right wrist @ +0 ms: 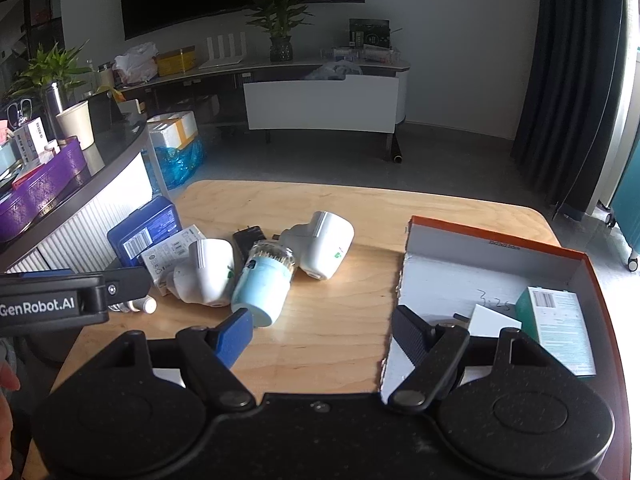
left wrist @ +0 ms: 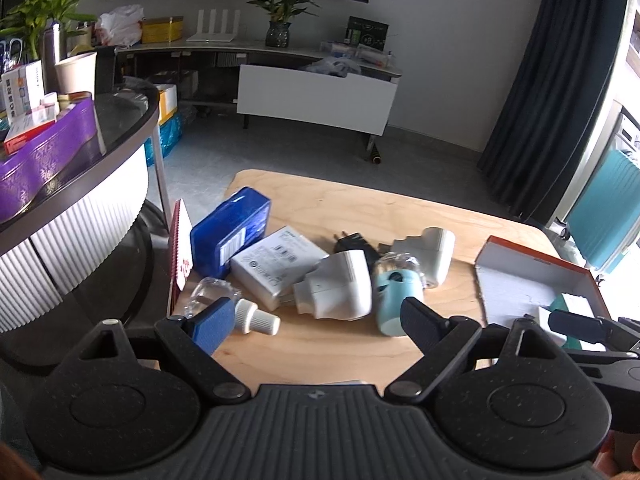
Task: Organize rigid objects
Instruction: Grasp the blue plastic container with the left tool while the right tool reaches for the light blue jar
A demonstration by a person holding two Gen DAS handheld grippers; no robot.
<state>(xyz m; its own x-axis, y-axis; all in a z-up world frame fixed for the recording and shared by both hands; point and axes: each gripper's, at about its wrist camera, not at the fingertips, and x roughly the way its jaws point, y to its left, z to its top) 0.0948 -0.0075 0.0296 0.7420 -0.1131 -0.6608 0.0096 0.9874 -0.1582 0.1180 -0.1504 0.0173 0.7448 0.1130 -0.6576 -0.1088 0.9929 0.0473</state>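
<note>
My left gripper (left wrist: 316,320) is spread wide with nothing between its pads, aimed down at the pile on the wooden table (left wrist: 360,208); my right gripper (right wrist: 322,334) is just as released and empty. The nearest things to the left are the white plug-in unit (left wrist: 340,288) and the pale blue jar (left wrist: 394,300), lying touching — a heap still unsorted, I judge. The small clear bottle (left wrist: 232,308) sits by my left pad. The right view shows what the left barely catches: inside the orange-rimmed box (right wrist: 492,236) lies a teal carton (right wrist: 560,328), probably where the rest belongs. The left view alone shows the blue case (left wrist: 228,232) in full.
</note>
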